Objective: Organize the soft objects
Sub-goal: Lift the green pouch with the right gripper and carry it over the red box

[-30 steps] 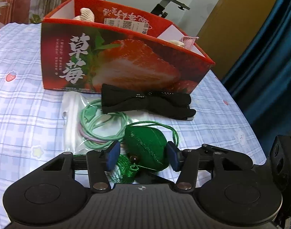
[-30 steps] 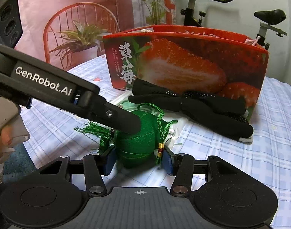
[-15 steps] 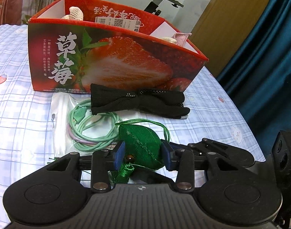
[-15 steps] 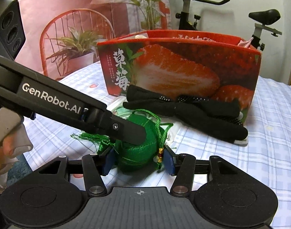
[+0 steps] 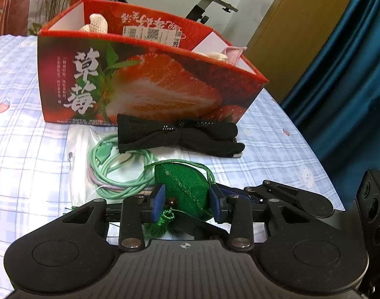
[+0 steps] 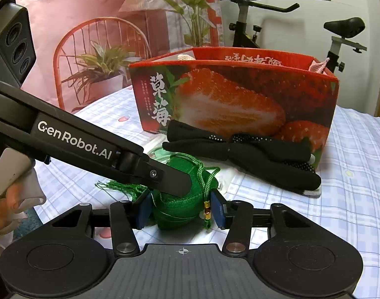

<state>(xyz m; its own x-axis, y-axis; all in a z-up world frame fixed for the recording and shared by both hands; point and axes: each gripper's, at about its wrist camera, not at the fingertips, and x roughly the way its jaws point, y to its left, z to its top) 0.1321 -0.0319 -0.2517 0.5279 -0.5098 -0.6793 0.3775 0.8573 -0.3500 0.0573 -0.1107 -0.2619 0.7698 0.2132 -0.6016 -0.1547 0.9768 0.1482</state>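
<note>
1. Green cord, coiled in a clear plastic bag (image 5: 78, 164), lies furthest left on the checked tablecloth (image 5: 25, 149), in front of the box.
2. Left gripper (image 5: 187, 203) has its blue pads (image 5: 158, 200) on either side of the green pouch (image 5: 185, 189); the jaws are closing and both pads touch the fabric.
3. That pouch sits on the cloth near the front edge of the table, its tassel (image 6: 120, 189) trailing left.
4. Right gripper (image 6: 181, 208) straddles the same pouch from another side, jaws closing; its left pad presses the fabric, its right pad meets the hanging cord with the gold bead (image 6: 207, 205).
5. Black gloves (image 5: 180, 137) lie behind the pouch, just in front of the red strawberry box (image 5: 145, 92).
6. The box stands open toward the far edge, with cream and pink knitted pieces (image 5: 229, 56) showing above its rim.
</note>
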